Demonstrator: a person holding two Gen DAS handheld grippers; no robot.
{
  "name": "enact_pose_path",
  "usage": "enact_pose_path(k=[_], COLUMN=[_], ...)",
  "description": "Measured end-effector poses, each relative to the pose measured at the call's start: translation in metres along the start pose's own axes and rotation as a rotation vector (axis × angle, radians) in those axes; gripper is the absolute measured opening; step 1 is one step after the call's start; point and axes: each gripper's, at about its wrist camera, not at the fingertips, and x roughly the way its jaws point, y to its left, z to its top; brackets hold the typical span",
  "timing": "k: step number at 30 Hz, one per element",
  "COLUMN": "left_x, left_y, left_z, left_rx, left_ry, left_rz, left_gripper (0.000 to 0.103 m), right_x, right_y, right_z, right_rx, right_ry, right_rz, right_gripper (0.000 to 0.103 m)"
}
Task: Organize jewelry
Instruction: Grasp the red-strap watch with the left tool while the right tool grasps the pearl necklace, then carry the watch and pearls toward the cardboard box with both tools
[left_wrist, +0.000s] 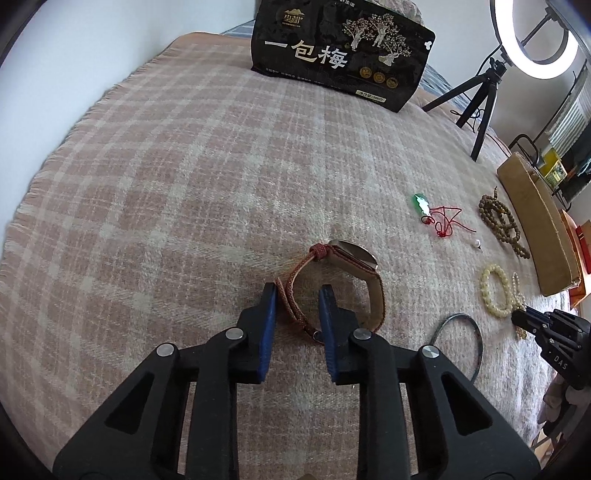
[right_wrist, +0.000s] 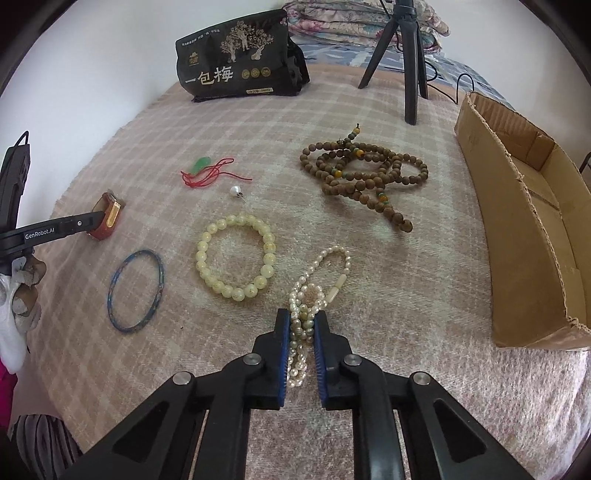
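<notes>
On the bed's pink plaid blanket (right_wrist: 424, 295), the right gripper (right_wrist: 301, 325) has its fingers closed in on the pearl necklace (right_wrist: 317, 288), a bunched strand of small cream beads with one longer tube bead; the beads sit pressed between the blue pads, though whether they are lifted off the blanket is hard to tell. The left gripper (left_wrist: 297, 295) has its fingers apart, straddling the reddish-brown strap of the watch (left_wrist: 332, 284), which lies on its side with a metallic case. Near the necklace lie a pale yellow bead bracelet (right_wrist: 236, 256), a thin blue bangle (right_wrist: 135, 291), and dark wooden prayer beads (right_wrist: 365, 173). A cardboard box (right_wrist: 517, 258) stands open at the right.
</notes>
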Motion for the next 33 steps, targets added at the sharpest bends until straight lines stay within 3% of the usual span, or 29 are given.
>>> enact_pose_path(k=[4, 6, 18, 33], left_x=[-0.002, -0.004, -0.034, -0.083], left_y=[-0.001, -0.003, -0.009, -0.064], left_z=[0.0, -0.001, -0.007, 0.0], left_rx=[0.005, 0.006, 0.028, 0.117], left_ry=[-0.007, -0.015, -0.087, -0.152], left_rz=[-0.002, 0.004, 0.018, -0.086], left_gripper=[0.009, 0.008, 0.007, 0.007], right_x=[-0.004, -0.007, -0.057, -0.145], right_y=[0.0, 0.001, 0.0, -0.014], right_z=[-0.002, -0.003, -0.004, -0.001], right_rx=[0.005, 0.005, -0.005, 0.013], right_ry=[-0.009, -0.019, -0.113, -0.272], right_rz=[0.005, 0.008, 0.006, -0.01], right_gripper=[0.009, 0.009, 0.008, 0.008])
